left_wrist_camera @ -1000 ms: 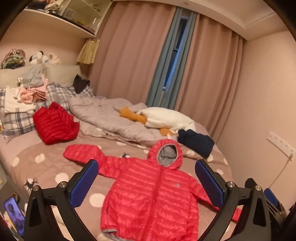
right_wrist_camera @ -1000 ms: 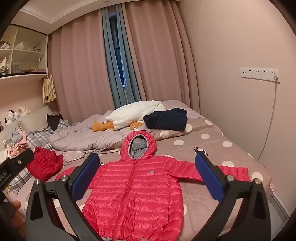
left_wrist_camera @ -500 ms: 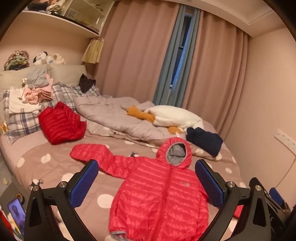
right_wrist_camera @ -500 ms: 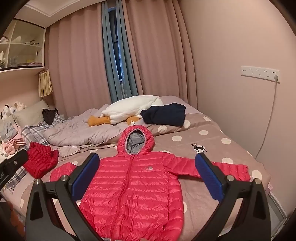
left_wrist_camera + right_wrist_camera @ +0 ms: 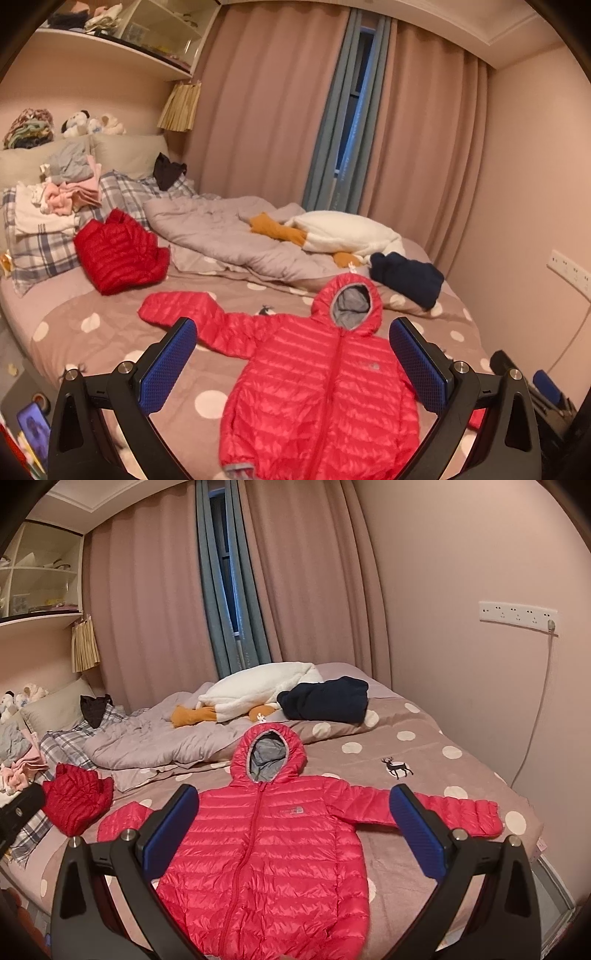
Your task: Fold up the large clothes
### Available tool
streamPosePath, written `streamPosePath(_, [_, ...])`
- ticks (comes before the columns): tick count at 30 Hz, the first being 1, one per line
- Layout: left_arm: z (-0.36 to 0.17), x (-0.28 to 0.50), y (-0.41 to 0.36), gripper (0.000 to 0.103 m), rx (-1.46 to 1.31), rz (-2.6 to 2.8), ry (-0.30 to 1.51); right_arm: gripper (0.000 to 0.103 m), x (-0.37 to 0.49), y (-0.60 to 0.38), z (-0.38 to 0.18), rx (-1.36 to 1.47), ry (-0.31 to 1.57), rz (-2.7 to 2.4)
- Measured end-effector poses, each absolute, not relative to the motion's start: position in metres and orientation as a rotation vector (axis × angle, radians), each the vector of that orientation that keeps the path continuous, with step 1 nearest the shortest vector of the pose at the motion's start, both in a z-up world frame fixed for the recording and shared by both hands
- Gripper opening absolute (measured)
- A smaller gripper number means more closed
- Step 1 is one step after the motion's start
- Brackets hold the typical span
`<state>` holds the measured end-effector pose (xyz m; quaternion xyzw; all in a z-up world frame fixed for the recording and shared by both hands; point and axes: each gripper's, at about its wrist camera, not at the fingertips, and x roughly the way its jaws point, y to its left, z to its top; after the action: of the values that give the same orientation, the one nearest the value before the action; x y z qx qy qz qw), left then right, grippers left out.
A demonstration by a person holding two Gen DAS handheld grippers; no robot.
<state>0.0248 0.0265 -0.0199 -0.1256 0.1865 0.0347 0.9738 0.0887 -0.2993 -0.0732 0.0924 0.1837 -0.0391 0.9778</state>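
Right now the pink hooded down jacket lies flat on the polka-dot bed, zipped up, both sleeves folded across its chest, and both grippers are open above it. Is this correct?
Not quite: the sleeves are spread out to the sides, not folded, as the right wrist view shows. The pink hooded down jacket does lie flat and zipped on the polka-dot bed, with the left gripper and right gripper open above it.

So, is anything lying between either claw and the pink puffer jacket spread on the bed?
Nothing visible. Both the left claw and right claw hang open above the pink puffer jacket, which lies flat with its sleeves spread and nothing on it.
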Motion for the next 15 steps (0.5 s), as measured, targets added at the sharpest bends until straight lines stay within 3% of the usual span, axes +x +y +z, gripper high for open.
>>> streamPosePath(15, [-0.022,0.022,0.015,0.103,-0.246,0.023,0.385,0.103,0.083,-0.309,-0.069,0.189,0.36,-0.079])
